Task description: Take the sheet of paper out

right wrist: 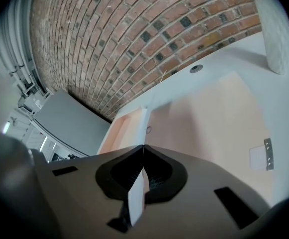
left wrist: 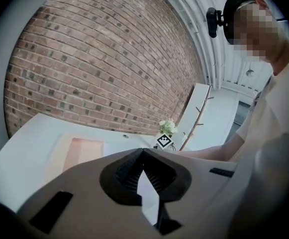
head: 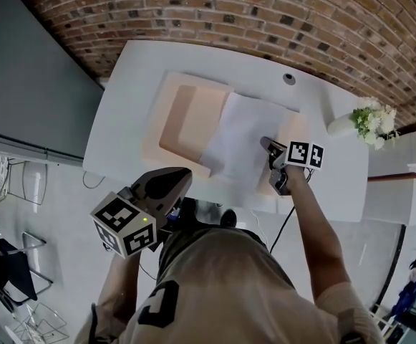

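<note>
My right tool (head: 265, 144) pinches the sheet (head: 240, 138) by its right edge, centre frame, over the folder (head: 186, 120). A jerk could tear it or slip it free. Left tool (head: 182, 174), lower left, is closed and empty.

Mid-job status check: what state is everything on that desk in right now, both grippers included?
Right gripper: jaws shut on the sheet of paper, at its right edge.
Left gripper: jaws together, nothing seen in them, held above the table's near edge.
Sheet of paper: lying over the folder, one edge pinched.
Folder: open, flat on the table.
Flowers: upright at the table's right end.
</note>
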